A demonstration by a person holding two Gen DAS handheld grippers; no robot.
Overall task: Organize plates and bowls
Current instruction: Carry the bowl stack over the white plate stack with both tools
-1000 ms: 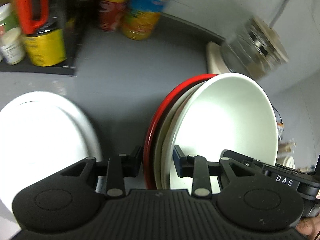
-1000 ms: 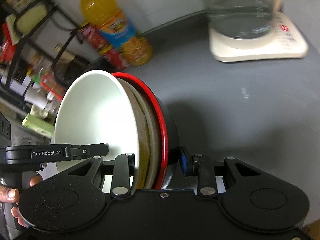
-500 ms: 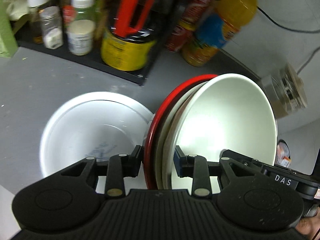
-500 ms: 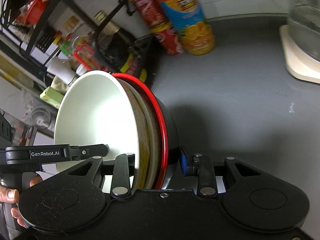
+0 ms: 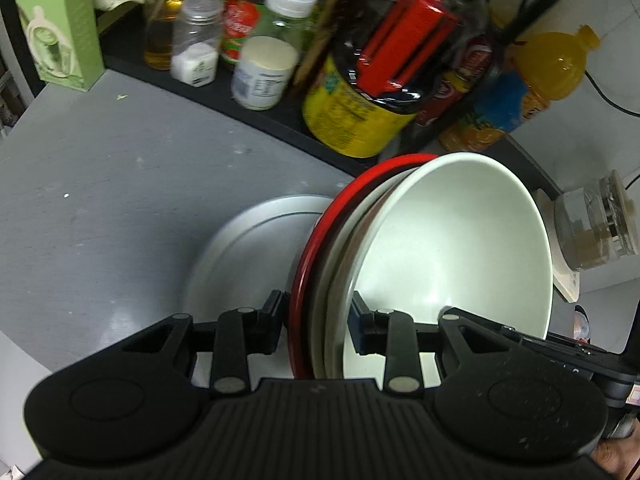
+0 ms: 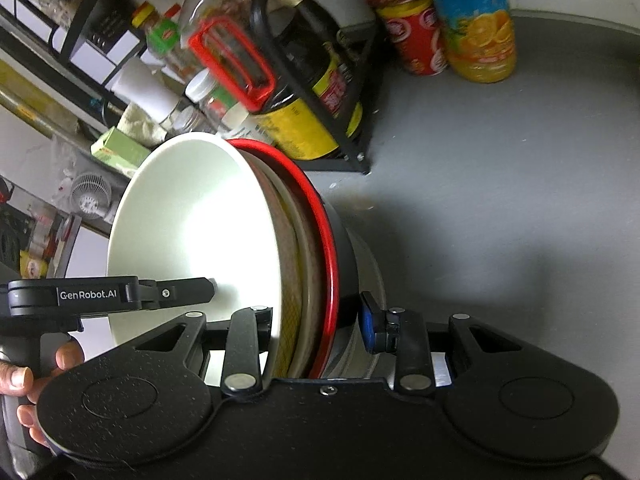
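Observation:
A nested stack of bowls is held on edge between both grippers: a white bowl (image 5: 452, 248) innermost, a beige one, and a red-rimmed dark bowl (image 5: 316, 240) outermost. My left gripper (image 5: 318, 316) is shut on the stack's rim. From the opposite side my right gripper (image 6: 318, 324) is shut on the same rim, around the white bowl (image 6: 192, 232) and red rim (image 6: 324, 220). One finger (image 6: 172, 294) of the left gripper reaches into the bowl. A white plate (image 5: 248, 256) lies on the grey table just behind and below the stack.
A black rack (image 5: 260, 112) along the back holds jars, bottles and a yellow tin (image 5: 352, 116) with a red handle. Red cans and an orange juice bottle (image 6: 476, 28) stand beside it. A glass kettle (image 5: 596, 224) sits far right, a green box (image 5: 60, 28) far left.
Both grippers have carried the bowl stack leftward toward the rack. The white plate, earlier off to the left, now sits directly behind and under the stack. Both grips are unchanged.

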